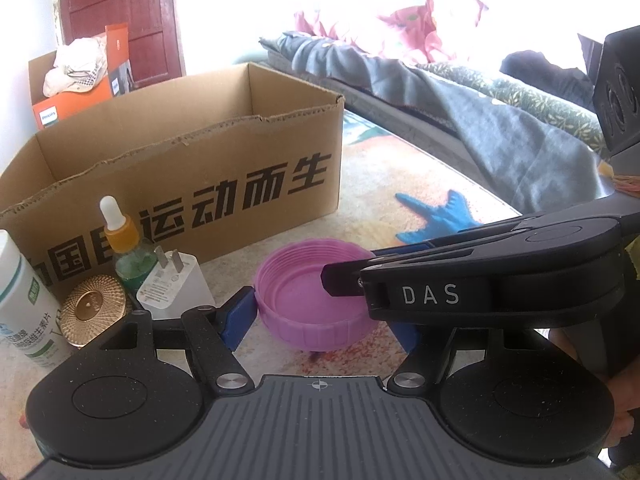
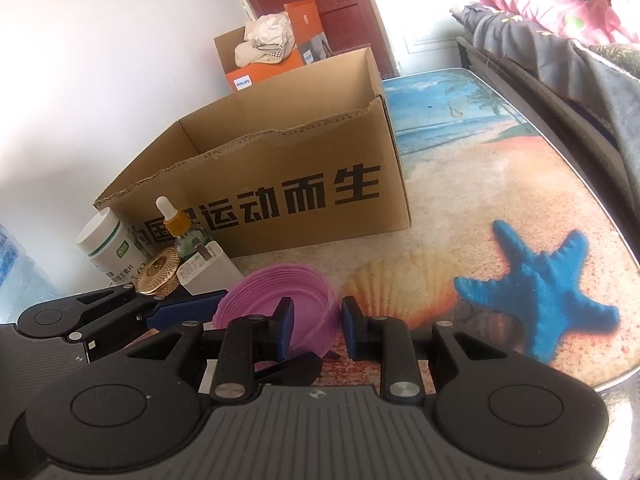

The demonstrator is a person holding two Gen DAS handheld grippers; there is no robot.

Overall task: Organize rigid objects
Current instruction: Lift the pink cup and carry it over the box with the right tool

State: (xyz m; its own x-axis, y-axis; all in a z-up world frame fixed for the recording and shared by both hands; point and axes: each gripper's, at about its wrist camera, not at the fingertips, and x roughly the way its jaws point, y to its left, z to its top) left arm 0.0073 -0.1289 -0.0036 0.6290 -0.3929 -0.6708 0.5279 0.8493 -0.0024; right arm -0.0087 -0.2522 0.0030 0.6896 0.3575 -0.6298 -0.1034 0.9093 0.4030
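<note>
A purple screw lid (image 1: 316, 296) lies open side up on the beach-print mat. My left gripper (image 1: 320, 328) is open, its blue pads on either side of the lid. My right gripper (image 2: 316, 328) is open and straddles the lid's right rim (image 2: 280, 300); in the left wrist view it reaches in from the right, one finger (image 1: 344, 280) inside the lid. An open cardboard box (image 1: 180, 184) stands behind. At the left stand a white bottle (image 1: 24, 300), a dropper bottle (image 1: 128, 252), a gold lid (image 1: 94, 304) and a white charger (image 1: 176, 288).
The mat (image 2: 460, 208) shows a blue starfish print (image 2: 536, 292) and a shell. A bed with blankets (image 1: 460, 112) runs along the right. An orange Philips box with a cap (image 2: 264, 56) sits behind the cardboard box by a red door.
</note>
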